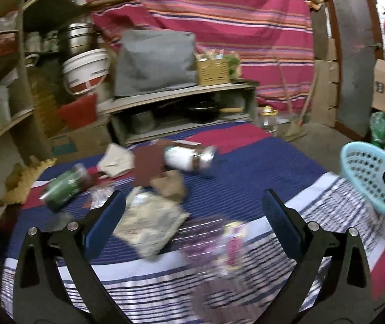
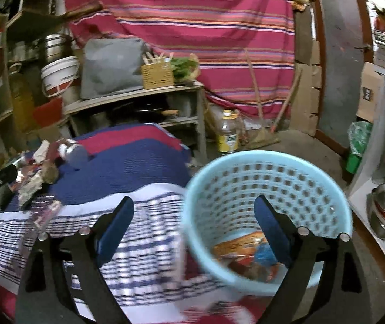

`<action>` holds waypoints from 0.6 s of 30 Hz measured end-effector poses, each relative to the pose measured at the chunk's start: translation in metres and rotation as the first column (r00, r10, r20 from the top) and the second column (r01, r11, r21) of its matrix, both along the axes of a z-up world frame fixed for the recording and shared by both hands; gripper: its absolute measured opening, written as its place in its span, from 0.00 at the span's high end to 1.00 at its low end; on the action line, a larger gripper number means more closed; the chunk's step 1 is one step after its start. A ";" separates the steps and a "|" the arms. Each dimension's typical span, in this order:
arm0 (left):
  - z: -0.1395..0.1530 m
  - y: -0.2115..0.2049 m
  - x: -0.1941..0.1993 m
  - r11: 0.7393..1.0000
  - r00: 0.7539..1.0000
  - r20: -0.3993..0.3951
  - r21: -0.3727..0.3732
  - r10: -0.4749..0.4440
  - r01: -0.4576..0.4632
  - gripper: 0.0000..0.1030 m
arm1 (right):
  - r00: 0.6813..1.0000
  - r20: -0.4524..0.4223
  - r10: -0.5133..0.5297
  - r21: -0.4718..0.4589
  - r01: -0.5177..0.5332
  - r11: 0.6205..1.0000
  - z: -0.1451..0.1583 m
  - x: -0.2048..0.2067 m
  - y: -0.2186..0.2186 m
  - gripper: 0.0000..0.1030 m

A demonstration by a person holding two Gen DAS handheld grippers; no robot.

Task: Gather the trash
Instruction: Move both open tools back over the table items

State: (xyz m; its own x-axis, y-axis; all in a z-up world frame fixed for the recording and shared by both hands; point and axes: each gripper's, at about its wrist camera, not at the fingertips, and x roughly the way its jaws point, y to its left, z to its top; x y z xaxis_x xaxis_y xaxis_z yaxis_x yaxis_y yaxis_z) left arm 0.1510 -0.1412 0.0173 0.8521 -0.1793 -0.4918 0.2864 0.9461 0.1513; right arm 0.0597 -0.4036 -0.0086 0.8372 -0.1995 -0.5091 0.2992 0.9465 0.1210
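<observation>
Trash on striped cloth (image 1: 246, 189): crumpled wrapper (image 1: 149, 224), green can (image 1: 65, 186), white jar (image 1: 189, 158), clear packet (image 1: 219, 245). Orange wrapper (image 2: 249, 251) lies inside blue basket (image 2: 268, 167). Left gripper (image 1: 192, 210) wide, empty, above the litter; right gripper (image 2: 195, 216) wide, empty, at the basket's rim.

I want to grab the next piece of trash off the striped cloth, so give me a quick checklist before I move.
1. Left tool open and empty: ok.
2. Right tool open and empty: ok.
3. Blue basket upright at the edge of the cloth, mouth unobstructed: ok.
4. Basket has room: ok, only an orange wrapper and a few bits at the bottom.
5. Trash left on the striped cloth: ok, crumpled wrapper, clear packet, green can, white jar.
6. Crumpled wrapper lined up between the left tool's fingers: not ok, off toward the left finger.
</observation>
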 end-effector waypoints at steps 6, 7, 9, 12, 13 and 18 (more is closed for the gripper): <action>-0.003 0.049 0.015 0.998 0.998 -0.032 0.012 0.057 -0.057 0.05 | 0.996 -0.017 0.084 -0.068 -0.085 0.994 0.005 0.024 0.057 0.12; -0.003 0.061 0.019 0.998 0.997 -0.039 0.007 0.070 -0.070 0.05 | 0.996 -0.018 0.091 -0.076 -0.092 0.993 0.005 0.026 0.064 0.12; -0.003 0.078 0.022 0.994 0.994 -0.032 0.020 0.104 -0.103 0.05 | 0.994 -0.024 0.108 -0.090 -0.110 0.990 0.006 0.034 0.081 0.12; -0.005 0.102 0.026 0.990 0.989 -0.031 0.024 0.143 -0.142 0.05 | 0.992 -0.027 0.123 -0.095 -0.125 0.988 0.008 0.044 0.099 0.12; -0.006 0.114 0.028 0.988 0.988 -0.034 0.017 0.151 -0.151 0.05 | 0.992 -0.027 0.127 -0.096 -0.129 0.987 0.008 0.047 0.103 0.12; -0.017 0.153 0.041 0.984 0.980 -0.087 -0.006 0.178 -0.179 0.05 | 0.990 -0.038 0.135 -0.111 -0.139 0.984 0.010 0.063 0.130 0.12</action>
